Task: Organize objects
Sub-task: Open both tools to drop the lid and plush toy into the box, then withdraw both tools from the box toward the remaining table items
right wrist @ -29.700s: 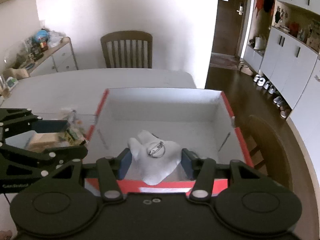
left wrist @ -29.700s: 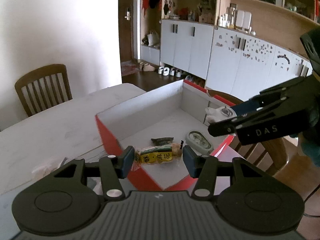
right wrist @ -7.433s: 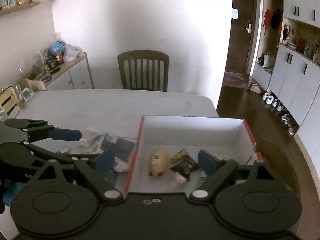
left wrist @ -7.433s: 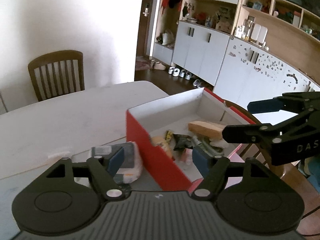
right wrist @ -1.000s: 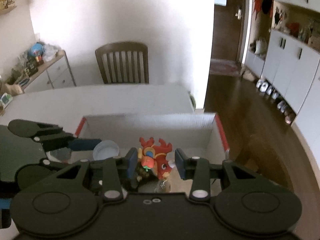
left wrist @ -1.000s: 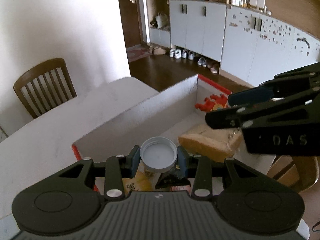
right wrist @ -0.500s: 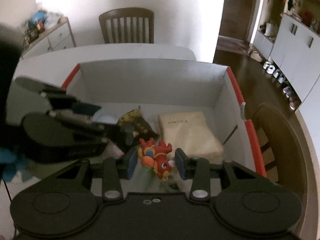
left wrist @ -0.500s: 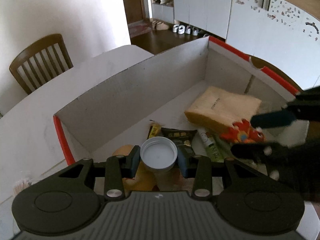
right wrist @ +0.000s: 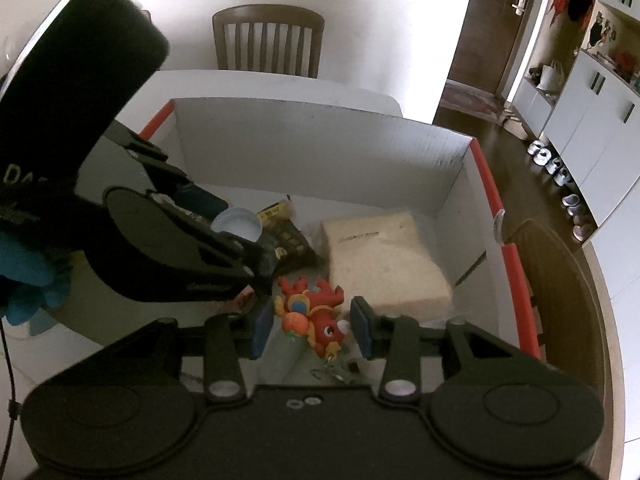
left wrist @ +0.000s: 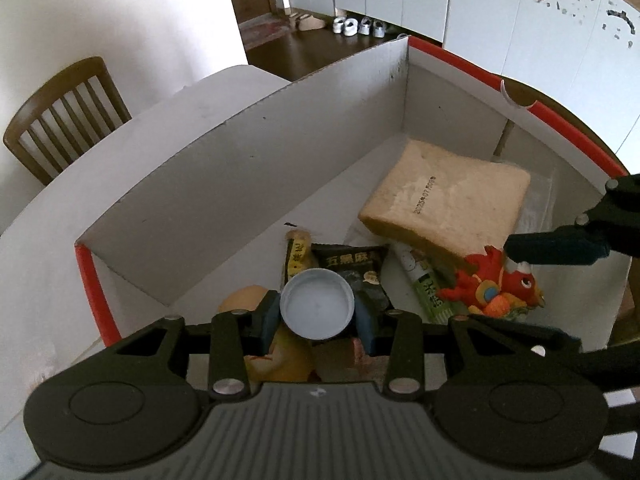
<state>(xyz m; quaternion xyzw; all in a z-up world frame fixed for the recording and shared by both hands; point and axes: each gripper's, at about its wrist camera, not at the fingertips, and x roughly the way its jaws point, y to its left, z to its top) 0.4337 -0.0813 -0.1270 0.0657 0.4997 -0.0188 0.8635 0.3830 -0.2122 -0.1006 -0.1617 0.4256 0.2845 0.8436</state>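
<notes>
My left gripper [left wrist: 318, 318] is shut on a pale blue round lid [left wrist: 317, 304] and holds it over the near left part of the red-edged cardboard box [left wrist: 240, 152]. The lid also shows in the right wrist view [right wrist: 236, 225]. My right gripper [right wrist: 312, 324] stands around a red dragon toy [right wrist: 314, 312], with a small gap at each pad. The toy seems to lie on the items in the box [right wrist: 320, 148]. It shows in the left wrist view [left wrist: 494, 286] under the right gripper's finger [left wrist: 560, 246].
In the box lie a wrapped slice of bread [left wrist: 452, 204], a black snack packet [left wrist: 352, 264], a yellow packet [left wrist: 298, 258], a green tube [left wrist: 428, 288] and a tan rounded item [left wrist: 244, 296]. A wooden chair [right wrist: 268, 40] stands behind the white table [left wrist: 120, 152].
Both grippers have moved lower into the box. The right gripper's jaws have widened a little around the dragon toy. The left gripper still holds the lid.
</notes>
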